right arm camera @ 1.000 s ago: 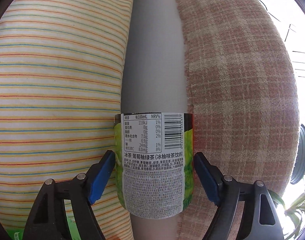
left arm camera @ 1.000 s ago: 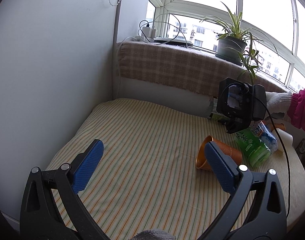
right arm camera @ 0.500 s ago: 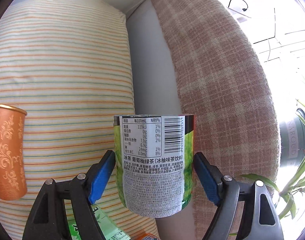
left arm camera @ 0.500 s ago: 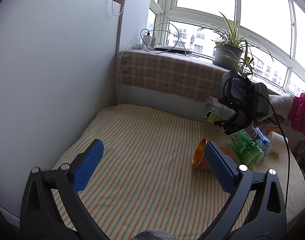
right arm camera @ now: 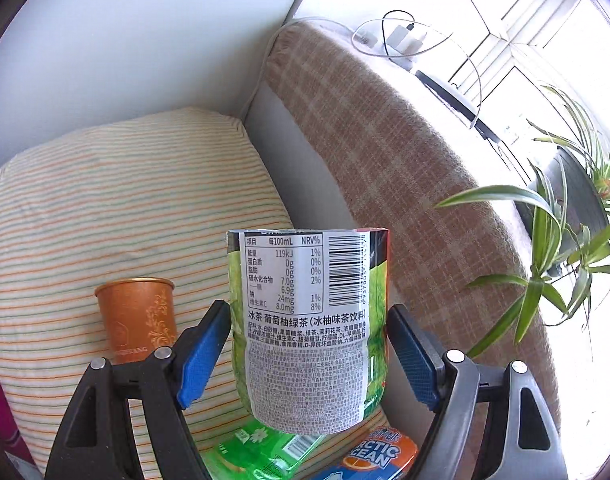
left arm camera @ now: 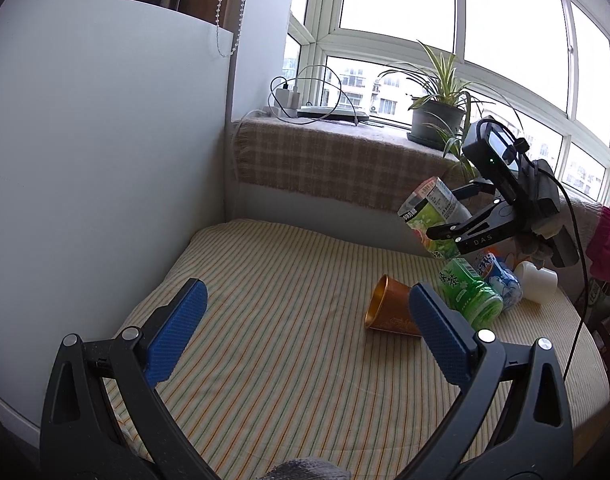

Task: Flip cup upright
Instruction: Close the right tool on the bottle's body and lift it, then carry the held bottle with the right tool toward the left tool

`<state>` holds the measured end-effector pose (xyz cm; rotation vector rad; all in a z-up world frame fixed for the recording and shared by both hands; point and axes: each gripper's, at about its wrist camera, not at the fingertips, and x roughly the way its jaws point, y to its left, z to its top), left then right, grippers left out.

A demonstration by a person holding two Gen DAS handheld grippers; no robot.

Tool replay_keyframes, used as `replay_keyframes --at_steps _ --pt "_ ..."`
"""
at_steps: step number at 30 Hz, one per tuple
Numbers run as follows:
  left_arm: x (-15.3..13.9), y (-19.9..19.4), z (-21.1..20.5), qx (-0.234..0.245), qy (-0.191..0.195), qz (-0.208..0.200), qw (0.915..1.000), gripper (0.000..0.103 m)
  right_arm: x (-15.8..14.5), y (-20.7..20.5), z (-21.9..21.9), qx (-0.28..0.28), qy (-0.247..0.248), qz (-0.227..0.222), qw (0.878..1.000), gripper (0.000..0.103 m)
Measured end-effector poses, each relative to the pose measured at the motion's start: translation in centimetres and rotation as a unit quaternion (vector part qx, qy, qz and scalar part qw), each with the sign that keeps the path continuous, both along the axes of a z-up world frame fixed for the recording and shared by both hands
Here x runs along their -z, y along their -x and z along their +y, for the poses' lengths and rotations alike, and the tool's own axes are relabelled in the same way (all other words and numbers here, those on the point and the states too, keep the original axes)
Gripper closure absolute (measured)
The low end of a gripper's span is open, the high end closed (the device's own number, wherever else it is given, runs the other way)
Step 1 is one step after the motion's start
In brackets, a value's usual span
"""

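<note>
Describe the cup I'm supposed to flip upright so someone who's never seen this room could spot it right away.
Start at the striped cushion below the bay window. Near its right side, beside a cluster of lying drink containers, the copper-orange cup rests on its side, open mouth facing the white wall. Unlike the neighbouring green bottle, it is metallic orange with a gold interior and embossed floral patterning.

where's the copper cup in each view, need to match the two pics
Left wrist view: the copper cup lies on its side right of centre, partly behind the left hand-held gripper's right finger.
Right wrist view: lower left, beside the held tea cup.
Shared landmark: the striped cushion under it.
</note>
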<state>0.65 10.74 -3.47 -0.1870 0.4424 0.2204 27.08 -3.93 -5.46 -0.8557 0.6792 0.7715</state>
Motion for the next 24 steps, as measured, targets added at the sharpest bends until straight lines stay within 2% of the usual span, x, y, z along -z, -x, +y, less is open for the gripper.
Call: replay_keyframes --at_steps 6,10,14,18,24 --pt "-0.2 0.6 -1.3 0.019 -0.006 0.0 0.9998 0.001 -2.2 3.3 -3.7 0.042 -0.082 0.035 0.995 0.022" --pt "-0.3 0.6 -2.2 0.033 -0.006 0.003 0.9994 0.001 -3.1 5.2 -7.2 0.104 -0.152 0.077 0.98 0.022" --pt "-0.1 0.2 -3.2 0.058 0.0 0.013 0.9983 0.001 -2.6 7.3 -11.0 0.161 -0.229 0.144 0.949 0.021" --pt "0.2 -0.2 -4.1 0.078 0.008 0.024 0.9966 0.001 -1.1 9.6 -13.9 0.197 -0.277 0.216 0.915 0.021" --pt "0.9 -1.6 -5.2 0.118 0.051 0.055 0.9903 0.001 4.1 11.0 -16.6 0.267 -0.32 0.343 0.842 0.021"
